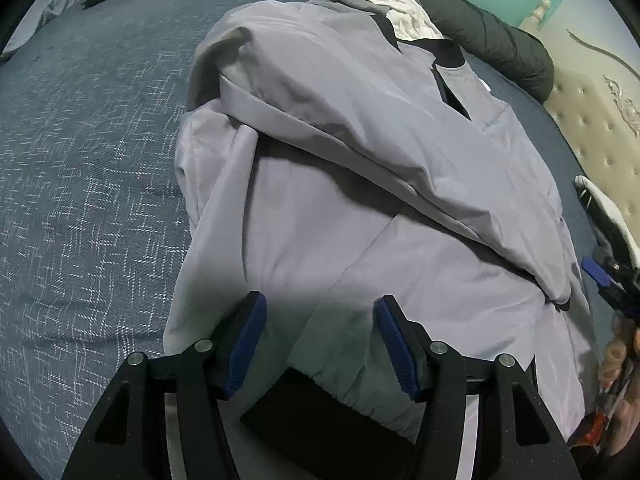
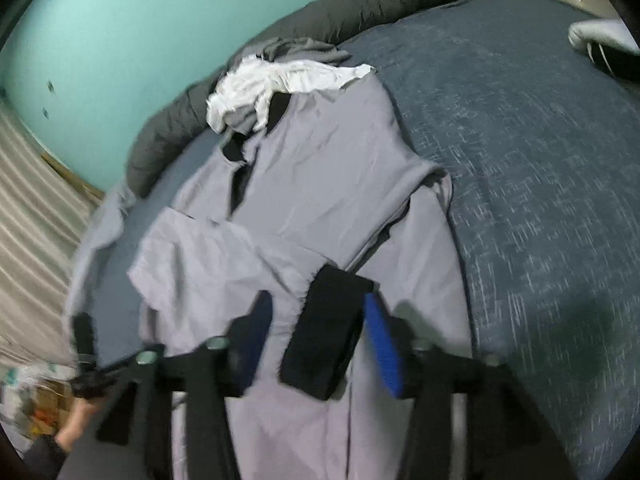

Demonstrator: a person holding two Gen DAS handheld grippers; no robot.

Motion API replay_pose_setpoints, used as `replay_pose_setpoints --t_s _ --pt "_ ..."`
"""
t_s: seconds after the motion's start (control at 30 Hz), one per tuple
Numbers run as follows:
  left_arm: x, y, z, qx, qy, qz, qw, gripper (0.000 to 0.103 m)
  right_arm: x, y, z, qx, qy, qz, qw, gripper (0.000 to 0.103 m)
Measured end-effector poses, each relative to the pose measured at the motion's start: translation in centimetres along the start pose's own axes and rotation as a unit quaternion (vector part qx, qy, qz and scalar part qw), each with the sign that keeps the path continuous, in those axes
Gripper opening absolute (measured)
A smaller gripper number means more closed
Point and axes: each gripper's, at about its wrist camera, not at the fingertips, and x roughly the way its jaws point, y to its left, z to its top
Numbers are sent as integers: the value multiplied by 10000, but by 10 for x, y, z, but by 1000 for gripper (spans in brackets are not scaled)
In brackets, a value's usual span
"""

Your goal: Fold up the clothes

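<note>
A grey jacket with black collar and cuffs lies spread on the blue bedspread, one sleeve folded across its body. My left gripper hovers open over the jacket's lower part. A black cuff lies below and between its fingers, clear of the pads. In the right wrist view the jacket stretches away from my right gripper. That gripper is open, with a black cuff lying loose between its blue pads. The right gripper also shows at the left wrist view's right edge.
A crumpled white garment and a grey one lie at the jacket's collar end. A dark padded duvet is bunched along the far side of the bed. A tufted headboard and a teal wall border the bed.
</note>
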Motion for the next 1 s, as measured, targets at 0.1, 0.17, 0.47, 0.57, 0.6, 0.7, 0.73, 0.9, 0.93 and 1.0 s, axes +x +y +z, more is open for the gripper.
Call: replay_pose_setpoints --t_s 0.1,0.17,0.47,0.57,0.6,0.7,0.73,0.9,0.93,1.0 --pt "2 -3 0 44 4 6 10000 64 20 5 3 -252 118 -219 9994 53" --pt "1 -2 0 51 -5 -20 10000 64 31 3 4 -316 201 -363 9986 54" --pt "1 -1 -1 105 -22 -119 9999 68 41 -10 1 -269 265 -118 9992 21" --pt "1 -2 -1 129 -27 -121 9998 69 36 -10 0 -220 210 10 9995 7" --pt "1 -2 -2 133 -27 -121 9998 69 34 -9 0 -225 190 33 9996 5" --pt "0 -1 -1 141 -21 -120 9998 69 25 -4 0 -273 82 45 9996 5" --pt "0 -1 -1 139 -19 -121 9998 69 21 -4 0 -240 27 68 9997 5" --pt "0 -1 -1 148 -12 -93 9998 69 -10 -5 2 -42 -220 126 9997 4" --pt "0 -1 -1 152 -10 -83 9998 69 -20 -6 1 5 -274 118 9996 4" --pt "0 -1 -1 163 -10 -69 9998 69 -38 -10 -3 166 -336 174 9991 4"
